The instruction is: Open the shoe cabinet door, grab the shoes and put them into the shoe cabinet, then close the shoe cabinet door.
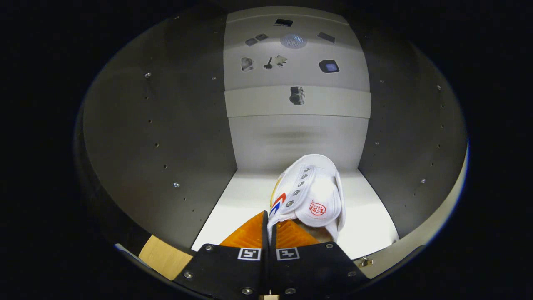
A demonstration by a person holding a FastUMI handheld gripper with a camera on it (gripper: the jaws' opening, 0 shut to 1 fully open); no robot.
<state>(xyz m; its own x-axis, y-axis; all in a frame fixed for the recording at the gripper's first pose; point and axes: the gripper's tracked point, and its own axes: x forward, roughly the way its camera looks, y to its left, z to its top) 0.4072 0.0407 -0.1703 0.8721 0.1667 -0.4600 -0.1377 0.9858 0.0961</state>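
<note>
Now, step: setting the shoe (310, 196) on the cabinet (166, 137) floor, centre frame.
Gripper (268, 229): pinching the shoe's side wall.
Advice: lower flat before releasing.

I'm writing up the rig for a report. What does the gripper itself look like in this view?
The gripper has two orange fingers with ribbed surfaces, wedge-shaped and tapering forward. Each is mounted on a flat black plate fastened with silver screws. Each plate bears a small square black-and-white marker near the inner edge. No cables are visible.
</note>
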